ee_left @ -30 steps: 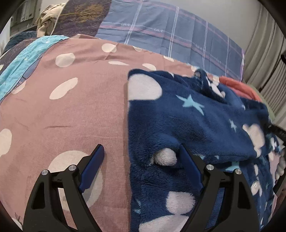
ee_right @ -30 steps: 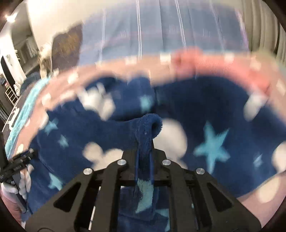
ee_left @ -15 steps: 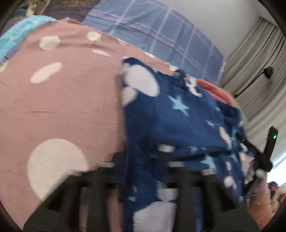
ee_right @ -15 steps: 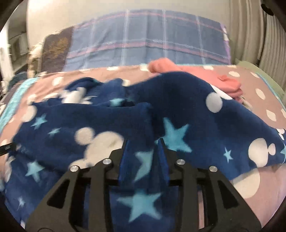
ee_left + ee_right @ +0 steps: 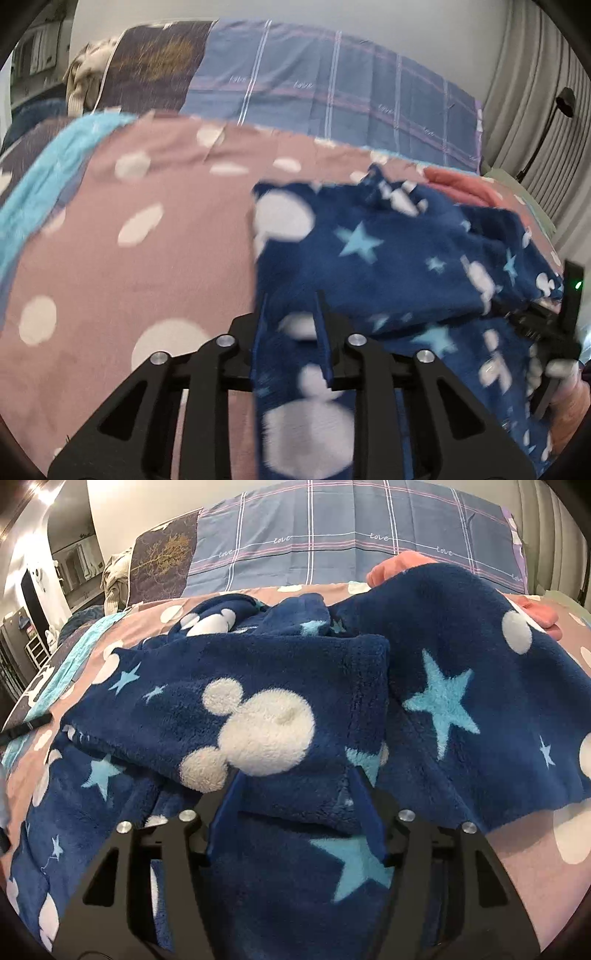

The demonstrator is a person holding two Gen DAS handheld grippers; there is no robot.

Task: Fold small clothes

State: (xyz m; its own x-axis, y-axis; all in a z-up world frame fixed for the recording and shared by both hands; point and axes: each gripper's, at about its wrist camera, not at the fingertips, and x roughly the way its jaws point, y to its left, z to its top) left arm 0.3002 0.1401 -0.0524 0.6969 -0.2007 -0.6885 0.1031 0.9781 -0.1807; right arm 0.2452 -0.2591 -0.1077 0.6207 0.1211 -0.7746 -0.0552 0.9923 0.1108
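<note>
A navy fleece garment (image 5: 388, 258) with white mouse heads and light blue stars lies on the bed. My left gripper (image 5: 291, 295) pinches its left edge, which hangs lifted from the fingers; the jaws are opening slightly with fleece still filling the gap. In the right wrist view the same garment (image 5: 266, 686) has a flap folded over its middle. My right gripper (image 5: 298, 771) straddles the near end of that flap, its jaws opening wide and the pads off the cloth. The right gripper's body (image 5: 546, 325) and a hand show at the right of the left wrist view.
The garment rests on a pink bedspread with white dots (image 5: 129, 258). A plaid pillow (image 5: 332, 92) and a dark pillow (image 5: 155, 70) stand at the back. A coral garment (image 5: 406, 565) lies behind the fleece. Turquoise cloth (image 5: 48, 173) runs along the left edge; curtains hang at right.
My left gripper went from wide open to closed on the garment's left edge and rose with it. My right gripper lowered the flap it held onto the garment and spread its jaws.
</note>
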